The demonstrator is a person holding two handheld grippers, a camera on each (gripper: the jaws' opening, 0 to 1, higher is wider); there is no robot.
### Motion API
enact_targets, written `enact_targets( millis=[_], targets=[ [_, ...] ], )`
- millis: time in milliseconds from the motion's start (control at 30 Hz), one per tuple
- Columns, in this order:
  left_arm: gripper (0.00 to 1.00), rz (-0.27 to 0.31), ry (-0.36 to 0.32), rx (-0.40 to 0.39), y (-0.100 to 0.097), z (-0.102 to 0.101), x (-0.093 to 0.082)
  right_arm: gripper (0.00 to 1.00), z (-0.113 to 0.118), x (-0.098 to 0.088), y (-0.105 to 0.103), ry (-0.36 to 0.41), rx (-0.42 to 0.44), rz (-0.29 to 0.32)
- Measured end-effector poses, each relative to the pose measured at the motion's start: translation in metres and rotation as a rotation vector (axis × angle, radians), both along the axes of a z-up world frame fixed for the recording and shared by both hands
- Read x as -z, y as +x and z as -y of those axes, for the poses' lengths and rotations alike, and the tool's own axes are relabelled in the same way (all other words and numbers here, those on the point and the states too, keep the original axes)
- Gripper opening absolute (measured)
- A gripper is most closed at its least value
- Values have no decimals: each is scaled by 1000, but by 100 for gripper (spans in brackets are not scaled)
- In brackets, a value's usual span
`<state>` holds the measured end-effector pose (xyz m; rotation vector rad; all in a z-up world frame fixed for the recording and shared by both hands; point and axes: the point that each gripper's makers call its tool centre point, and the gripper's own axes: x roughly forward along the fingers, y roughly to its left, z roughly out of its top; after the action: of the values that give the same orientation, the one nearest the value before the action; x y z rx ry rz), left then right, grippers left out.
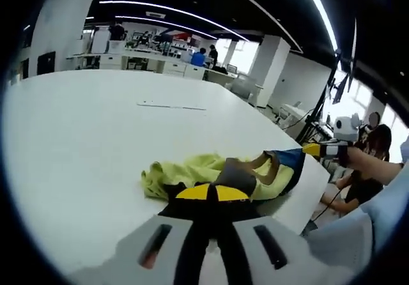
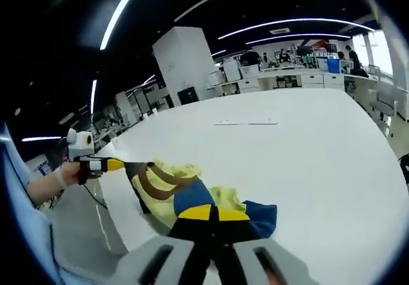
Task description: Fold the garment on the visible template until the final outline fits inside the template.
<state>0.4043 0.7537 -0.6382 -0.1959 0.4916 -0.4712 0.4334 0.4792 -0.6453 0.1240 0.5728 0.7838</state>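
My white desk (image 1: 96, 144) carries the shirt (image 1: 192, 173), bunched near its edge, long axis running from my left tongs (image 1: 213, 192) toward my right tongs (image 1: 313, 149) at three o'clock. Both tongs are pressed together, each pinching an end of the cloth, so both sit equally near.

Crumpled garment (image 1: 211, 177) (image 2: 192, 199), mostly pale yellow-green with brown bands and a blue panel. Bunched in loose folds near the edge of the white bench (image 1: 96, 144) (image 2: 307, 151), not laid flat. One end lifted off the bench and drawn out to the side into a taut point; the rest slumped on the surface.
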Motion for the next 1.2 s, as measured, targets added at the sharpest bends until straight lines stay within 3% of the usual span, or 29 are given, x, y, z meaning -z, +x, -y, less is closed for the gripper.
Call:
enact_targets(
  millis=[133,367,667,900,1067,1200],
  targets=[
    [0,59,16,1,6,-6,-29,0,-1,-31,4,68,21,41],
    [0,157,-24,0,10,-11,-81,0,-4,-86,8,161,26,116],
    [0,312,40,14,13,-21,-159,0,-16,-168,13,232,-22,285],
    [0,417,112,38,13,-28,-208,0,-22,-223,9,246,-52,416],
    [0,470,89,38,11,-28,-242,0,-15,-259,11,250,-66,510],
    [0,495,99,34,15,-29,-253,0,-10,-269,17,258,-65,538]
  ],
)
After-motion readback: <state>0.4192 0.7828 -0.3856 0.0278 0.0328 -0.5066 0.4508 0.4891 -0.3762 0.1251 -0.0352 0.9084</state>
